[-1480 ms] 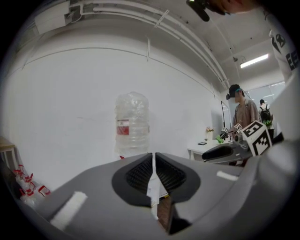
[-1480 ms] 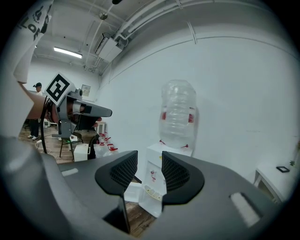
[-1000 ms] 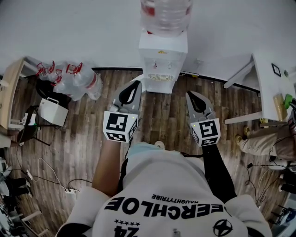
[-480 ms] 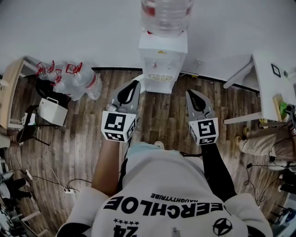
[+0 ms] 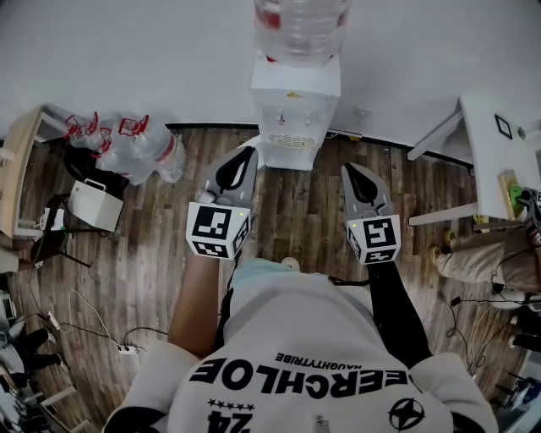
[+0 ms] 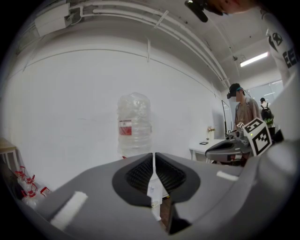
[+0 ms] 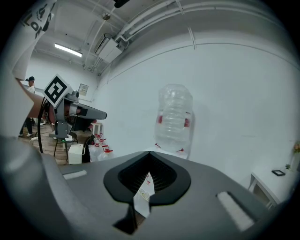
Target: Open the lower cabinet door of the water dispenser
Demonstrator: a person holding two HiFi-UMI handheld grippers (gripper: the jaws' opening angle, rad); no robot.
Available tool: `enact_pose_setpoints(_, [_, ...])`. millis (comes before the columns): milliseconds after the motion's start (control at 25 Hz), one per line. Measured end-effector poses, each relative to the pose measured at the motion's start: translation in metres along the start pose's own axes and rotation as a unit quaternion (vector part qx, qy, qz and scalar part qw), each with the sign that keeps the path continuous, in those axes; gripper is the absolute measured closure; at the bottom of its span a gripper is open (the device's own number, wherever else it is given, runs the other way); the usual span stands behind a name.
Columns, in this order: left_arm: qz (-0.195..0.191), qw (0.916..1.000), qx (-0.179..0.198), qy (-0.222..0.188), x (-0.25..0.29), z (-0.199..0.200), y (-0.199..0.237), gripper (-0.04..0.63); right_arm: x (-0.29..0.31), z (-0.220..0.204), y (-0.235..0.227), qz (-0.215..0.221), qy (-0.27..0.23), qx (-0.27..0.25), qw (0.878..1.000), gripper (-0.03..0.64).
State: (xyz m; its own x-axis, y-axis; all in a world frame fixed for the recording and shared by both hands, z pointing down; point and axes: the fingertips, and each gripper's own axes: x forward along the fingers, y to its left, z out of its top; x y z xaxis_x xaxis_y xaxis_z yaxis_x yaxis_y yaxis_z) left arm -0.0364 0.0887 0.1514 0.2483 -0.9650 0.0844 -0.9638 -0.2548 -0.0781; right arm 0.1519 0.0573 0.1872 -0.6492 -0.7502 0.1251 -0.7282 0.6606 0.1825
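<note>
Water dispenser (image 5: 296, 106): white, clear bottle (image 5: 301, 25) on top.
Left hand-held gripper (image 5: 248, 153): jaws together, empty.
Right hand-held gripper (image 5: 350, 172): jaws together, empty.

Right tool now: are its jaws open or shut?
Shut. In the right gripper view the right tool has its jaws together at the tip, nothing gripped; the water dispenser stands ahead, untouched.

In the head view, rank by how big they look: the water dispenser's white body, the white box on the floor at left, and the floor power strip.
1. water dispenser body
2. white box
3. power strip
The dispenser's top is nearer the camera, which enlarges it, yet the gaps are plain.
</note>
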Motion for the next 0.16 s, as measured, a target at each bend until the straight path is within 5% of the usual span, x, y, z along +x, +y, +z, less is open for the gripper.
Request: enact_pose_setpoints(160, [0.001, 1.0000, 0.001, 0.004, 0.0030, -0.0024, 0.0003, 0.523, 0.0011, -0.0028, -0.0018, 0.000, 0.002, -0.001, 1.000, 0.615])
